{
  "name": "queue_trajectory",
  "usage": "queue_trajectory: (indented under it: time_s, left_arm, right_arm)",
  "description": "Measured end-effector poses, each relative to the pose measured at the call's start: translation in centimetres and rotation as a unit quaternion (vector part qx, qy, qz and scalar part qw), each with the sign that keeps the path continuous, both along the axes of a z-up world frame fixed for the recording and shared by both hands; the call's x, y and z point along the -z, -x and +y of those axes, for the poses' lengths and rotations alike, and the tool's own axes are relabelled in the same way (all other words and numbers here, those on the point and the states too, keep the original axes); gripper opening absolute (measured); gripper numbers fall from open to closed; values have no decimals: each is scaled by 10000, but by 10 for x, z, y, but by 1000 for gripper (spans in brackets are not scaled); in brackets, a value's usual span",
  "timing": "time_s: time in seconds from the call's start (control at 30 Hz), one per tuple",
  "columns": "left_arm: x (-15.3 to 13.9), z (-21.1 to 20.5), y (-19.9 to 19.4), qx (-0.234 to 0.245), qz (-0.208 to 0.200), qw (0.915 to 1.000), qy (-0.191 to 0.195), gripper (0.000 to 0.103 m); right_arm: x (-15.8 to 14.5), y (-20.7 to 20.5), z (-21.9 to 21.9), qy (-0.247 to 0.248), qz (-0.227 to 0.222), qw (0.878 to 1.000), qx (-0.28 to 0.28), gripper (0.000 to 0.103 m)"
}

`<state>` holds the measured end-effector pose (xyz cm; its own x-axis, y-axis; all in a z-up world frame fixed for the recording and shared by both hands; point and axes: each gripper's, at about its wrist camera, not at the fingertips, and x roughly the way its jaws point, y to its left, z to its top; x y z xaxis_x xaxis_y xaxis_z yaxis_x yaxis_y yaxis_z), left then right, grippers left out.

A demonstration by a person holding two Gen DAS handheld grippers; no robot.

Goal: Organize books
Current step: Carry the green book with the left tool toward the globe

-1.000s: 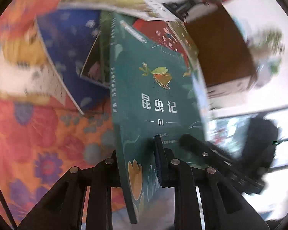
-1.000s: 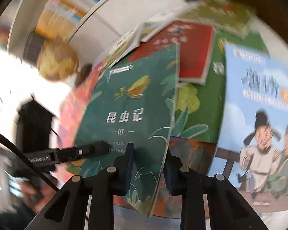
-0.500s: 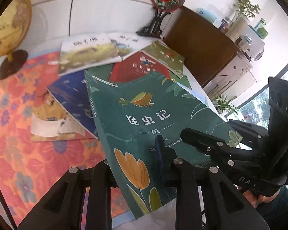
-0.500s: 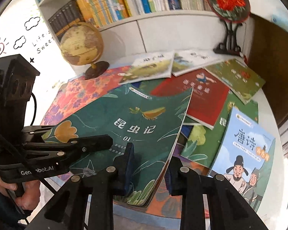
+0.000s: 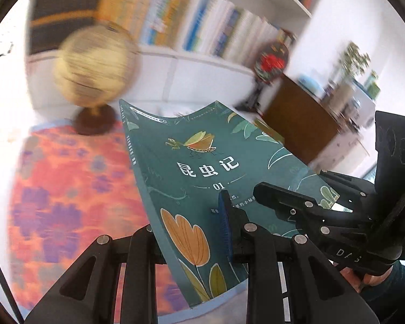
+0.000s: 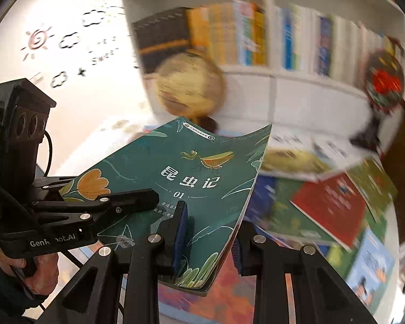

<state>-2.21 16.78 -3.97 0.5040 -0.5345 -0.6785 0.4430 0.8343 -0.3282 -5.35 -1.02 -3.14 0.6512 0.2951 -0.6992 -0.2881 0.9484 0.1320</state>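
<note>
A dark green book [image 5: 202, 178] with an insect, white Chinese title and "01" on its cover is held in the air by both grippers. My left gripper [image 5: 189, 232] is shut on its lower spine-side edge. My right gripper [image 6: 210, 232] is shut on its lower open-side edge; the same book shows in the right wrist view [image 6: 191, 189]. The book tilts up toward the bookshelf [image 6: 256, 35]. Each gripper shows in the other's view: the right gripper [image 5: 297, 205] and the left gripper [image 6: 116, 205].
A globe [image 5: 94, 62] stands on the orange flowered cloth [image 5: 67, 189] before the white shelf of upright books [image 5: 202, 21]. Several books lie on the table at right, among them a red book [image 6: 332, 205]. A red ornament on a stand [image 6: 383, 86] and a brown cabinet [image 5: 297, 124] stand at right.
Both grippers have lifted the green book off the table and tipped it up, so the views now face the globe and bookshelf instead of the books below.
</note>
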Motion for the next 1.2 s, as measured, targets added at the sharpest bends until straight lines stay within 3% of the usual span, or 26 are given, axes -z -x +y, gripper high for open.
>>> queue_trajectory:
  time_s: [0.2,0.5,0.87,1.2]
  left_arm:
    - [-3,87,-18,-590,-142,9981,-145,22]
    - [32,170,-54,-1086,-19,9939,-190,22]
    - [99,212,-88,-1413,528,9885,47,22]
    - [129,223,-89,-1510,911,9843,102,22]
  right_arm:
    - [-3,-38,97,-62,-134,9982,-579,28]
    - [29,-86,198,40,43,9955,-949,29]
    - [89,-136,248,204,629,9941,-862,29]
    - [119,-141,253,217,1000,9914,-814,29]
